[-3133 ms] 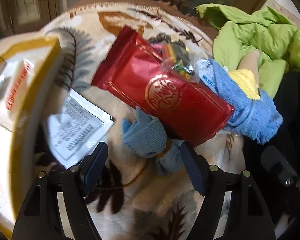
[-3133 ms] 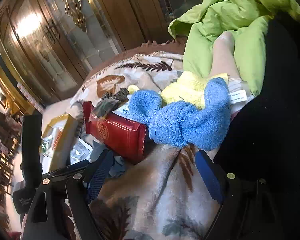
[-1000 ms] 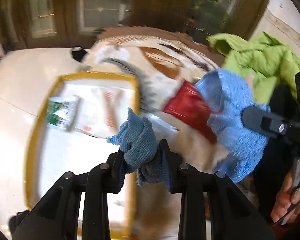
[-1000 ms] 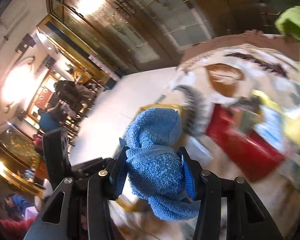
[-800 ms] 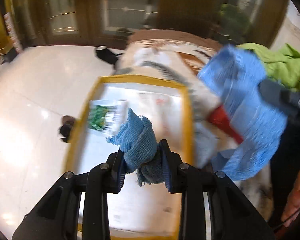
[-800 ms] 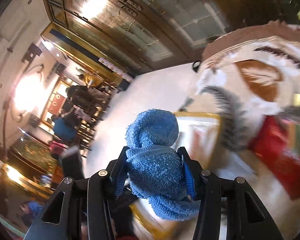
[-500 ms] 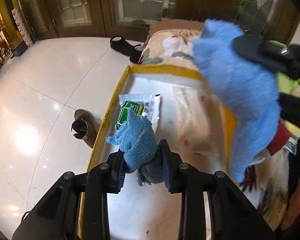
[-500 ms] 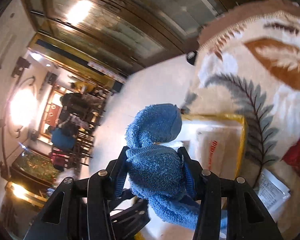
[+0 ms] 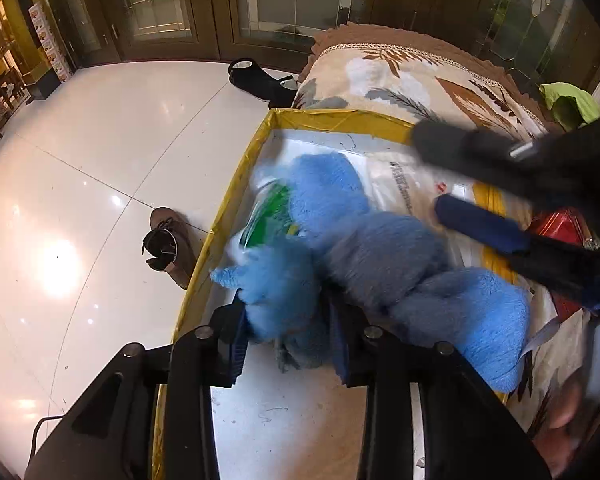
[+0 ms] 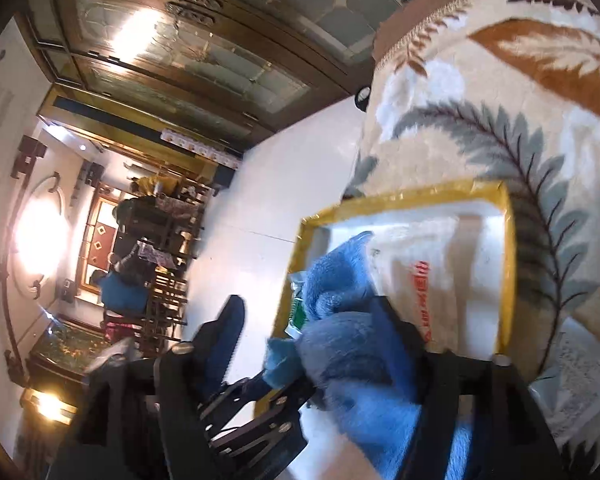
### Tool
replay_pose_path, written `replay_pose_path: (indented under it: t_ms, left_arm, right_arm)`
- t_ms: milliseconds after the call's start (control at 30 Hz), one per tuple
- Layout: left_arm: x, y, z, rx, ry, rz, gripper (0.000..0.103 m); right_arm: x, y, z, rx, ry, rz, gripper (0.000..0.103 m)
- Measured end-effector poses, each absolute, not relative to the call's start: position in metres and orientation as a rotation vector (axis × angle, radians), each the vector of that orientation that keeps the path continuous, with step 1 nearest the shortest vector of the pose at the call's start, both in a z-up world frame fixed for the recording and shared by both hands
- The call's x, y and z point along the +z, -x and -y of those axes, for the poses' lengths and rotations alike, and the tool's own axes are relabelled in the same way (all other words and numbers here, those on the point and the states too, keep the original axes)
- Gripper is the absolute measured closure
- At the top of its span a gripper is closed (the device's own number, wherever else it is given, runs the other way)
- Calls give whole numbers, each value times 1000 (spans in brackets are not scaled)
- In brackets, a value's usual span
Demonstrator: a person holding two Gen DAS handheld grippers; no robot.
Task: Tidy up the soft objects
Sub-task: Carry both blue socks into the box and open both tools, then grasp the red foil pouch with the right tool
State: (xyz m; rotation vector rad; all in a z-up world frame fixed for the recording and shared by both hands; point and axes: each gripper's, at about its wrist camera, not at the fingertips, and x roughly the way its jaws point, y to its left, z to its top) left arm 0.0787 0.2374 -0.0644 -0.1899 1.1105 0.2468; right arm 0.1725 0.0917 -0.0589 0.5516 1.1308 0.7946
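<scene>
A yellow-rimmed white box (image 9: pixel 312 116) stands beside the leaf-patterned blanket (image 9: pixel 400 76). The big blue towel (image 9: pixel 380 248), blurred, lies across the box's inside and over its right rim. In the left wrist view my left gripper (image 9: pixel 288 328) is shut on the small blue cloth (image 9: pixel 280 292), low over the box. My right gripper (image 10: pixel 308 308) is open; the towel (image 10: pixel 352 360) rests by its right finger, apart from the left one. Its fingers (image 9: pixel 476 228) hover over the box's right rim.
Inside the box lie a green-and-white packet (image 9: pixel 268 216) and a white bag with red writing (image 10: pixel 424 272). A red packet (image 9: pixel 560 220) and a white sachet (image 10: pixel 572 376) lie on the blanket. A brown boot (image 9: pixel 168 248) and a black shoe (image 9: pixel 256 78) sit on the glossy floor.
Both grippers carried their cloths from the blanket over to the box. The right gripper has opened and the big towel has dropped into the box. The left stays shut on the small cloth.
</scene>
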Motion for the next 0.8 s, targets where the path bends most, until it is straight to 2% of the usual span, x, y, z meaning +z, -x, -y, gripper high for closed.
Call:
replay_pose_path:
  t_ms: [100, 167, 233, 367, 433, 800]
  left_arm:
    - [-62, -78, -237, 246, 182, -1105, 71]
    - [-58, -74, -237, 240, 184, -1102, 66]
    - [-53, -70, -236, 239, 179, -1088, 51]
    - [-38, -56, -231, 248, 142, -1034, 43]
    - [-31, -47, -226, 240, 135, -1015, 29]
    - [-1, -24, -146, 52, 131, -972, 29]
  right_arm:
    - [-36, -163, -77, 797, -474, -1070, 30]
    - [-24, -155, -60, 796, -453, -1042, 28]
    - [-17, -146, -36, 788, -442, -1019, 26]
    - [-9, -118, 6, 734, -375, -984, 26]
    - [-9, -104, 34, 694, -360, -969, 25]
    - [-34, -58, 143, 527, -399, -989, 23]
